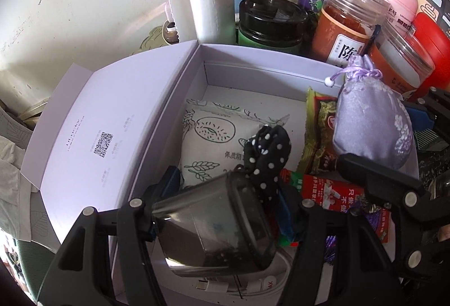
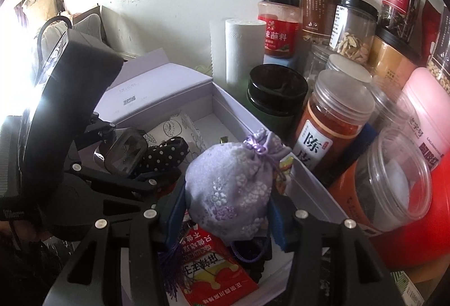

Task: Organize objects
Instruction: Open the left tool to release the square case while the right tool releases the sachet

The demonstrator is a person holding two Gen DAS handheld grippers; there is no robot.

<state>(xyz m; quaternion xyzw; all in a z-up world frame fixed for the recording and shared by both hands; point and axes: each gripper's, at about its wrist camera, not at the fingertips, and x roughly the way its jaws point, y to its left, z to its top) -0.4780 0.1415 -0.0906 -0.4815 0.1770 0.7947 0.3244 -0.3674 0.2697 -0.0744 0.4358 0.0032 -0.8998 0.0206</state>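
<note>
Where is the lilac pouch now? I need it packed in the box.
The lilac pouch is clamped in the right gripper, held over the open box's right side, above the red snack packets and near the orange-labelled jar.

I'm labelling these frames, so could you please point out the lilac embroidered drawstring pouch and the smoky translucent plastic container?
Lilac embroidered drawstring pouch (image 2: 230,190): right wrist view, middle of its fabric body.
Smoky translucent plastic container (image 1: 213,224): left wrist view, its side wall.
</note>
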